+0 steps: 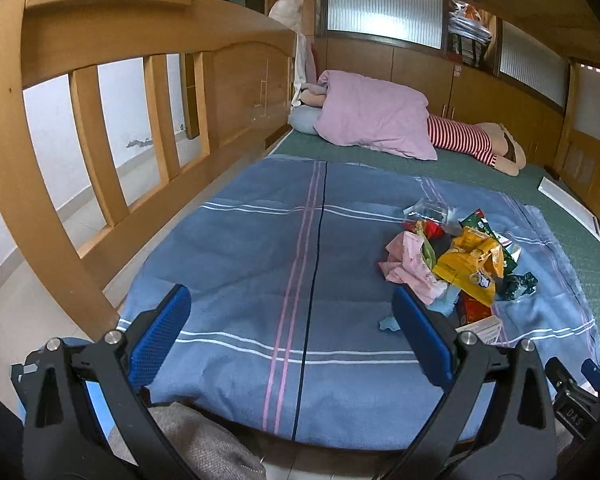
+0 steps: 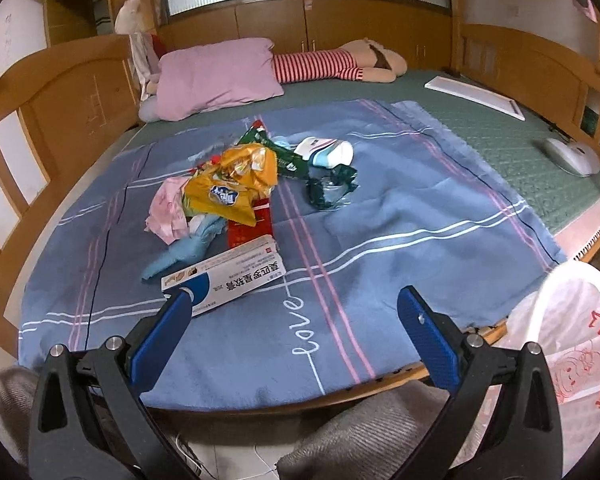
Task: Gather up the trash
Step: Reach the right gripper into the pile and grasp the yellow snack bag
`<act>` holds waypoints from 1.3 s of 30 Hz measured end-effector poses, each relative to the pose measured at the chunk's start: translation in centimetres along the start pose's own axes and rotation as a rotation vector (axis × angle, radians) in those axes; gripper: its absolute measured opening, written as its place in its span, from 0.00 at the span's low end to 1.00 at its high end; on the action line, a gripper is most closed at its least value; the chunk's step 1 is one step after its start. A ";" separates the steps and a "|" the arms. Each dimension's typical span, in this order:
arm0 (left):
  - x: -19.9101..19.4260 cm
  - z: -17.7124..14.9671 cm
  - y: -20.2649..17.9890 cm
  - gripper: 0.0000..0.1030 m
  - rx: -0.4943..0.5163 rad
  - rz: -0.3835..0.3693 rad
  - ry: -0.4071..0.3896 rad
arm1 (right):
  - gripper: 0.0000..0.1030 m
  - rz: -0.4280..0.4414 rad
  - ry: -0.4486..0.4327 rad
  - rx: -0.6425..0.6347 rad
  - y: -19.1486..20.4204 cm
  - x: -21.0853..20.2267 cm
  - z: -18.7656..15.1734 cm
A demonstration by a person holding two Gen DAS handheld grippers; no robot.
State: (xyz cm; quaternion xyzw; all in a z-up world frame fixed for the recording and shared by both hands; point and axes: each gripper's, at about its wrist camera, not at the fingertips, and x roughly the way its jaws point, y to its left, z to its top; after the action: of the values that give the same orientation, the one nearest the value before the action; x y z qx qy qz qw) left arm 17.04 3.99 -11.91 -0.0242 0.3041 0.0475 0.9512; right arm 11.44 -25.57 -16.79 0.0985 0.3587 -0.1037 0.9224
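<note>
A pile of trash lies on a blue striped blanket (image 2: 380,216) on the bed: a yellow snack bag (image 2: 228,184), a pink crumpled wrapper (image 2: 166,208), a white and blue medicine box (image 2: 228,276), a dark green wrapper (image 2: 332,184) and a small white and blue pack (image 2: 326,151). The yellow bag (image 1: 470,262) and pink wrapper (image 1: 410,264) also show in the left wrist view. My left gripper (image 1: 292,312) is open and empty over the blanket, left of the pile. My right gripper (image 2: 296,308) is open and empty near the bed's front edge, its left finger just in front of the medicine box.
A white plastic bag with red print (image 2: 572,344) hangs at the right of the bed's front edge. A pink pillow (image 2: 220,74) and a striped doll (image 2: 320,65) lie at the far end. A computer mouse (image 2: 572,156) and a white board (image 2: 476,97) lie on the green mat. Wooden rails (image 1: 100,152) flank the bed.
</note>
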 end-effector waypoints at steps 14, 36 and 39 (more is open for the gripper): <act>1.7 0.0 0.8 0.97 -0.005 -0.005 0.004 | 0.97 0.115 -0.019 -0.058 2.8 3.5 4.7; 6.6 1.0 4.6 0.97 -0.086 0.037 0.093 | 0.56 -0.019 0.228 -0.144 9.3 20.8 9.8; 7.0 0.9 4.5 0.97 -0.086 0.031 0.104 | 0.53 0.008 0.205 -0.120 8.8 20.0 10.0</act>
State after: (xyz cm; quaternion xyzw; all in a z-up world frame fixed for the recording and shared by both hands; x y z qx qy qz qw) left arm 22.74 9.03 -15.31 -0.0626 0.3511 0.0740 0.9313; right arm 34.57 -22.09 -22.24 0.0547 0.4564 -0.0678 0.8855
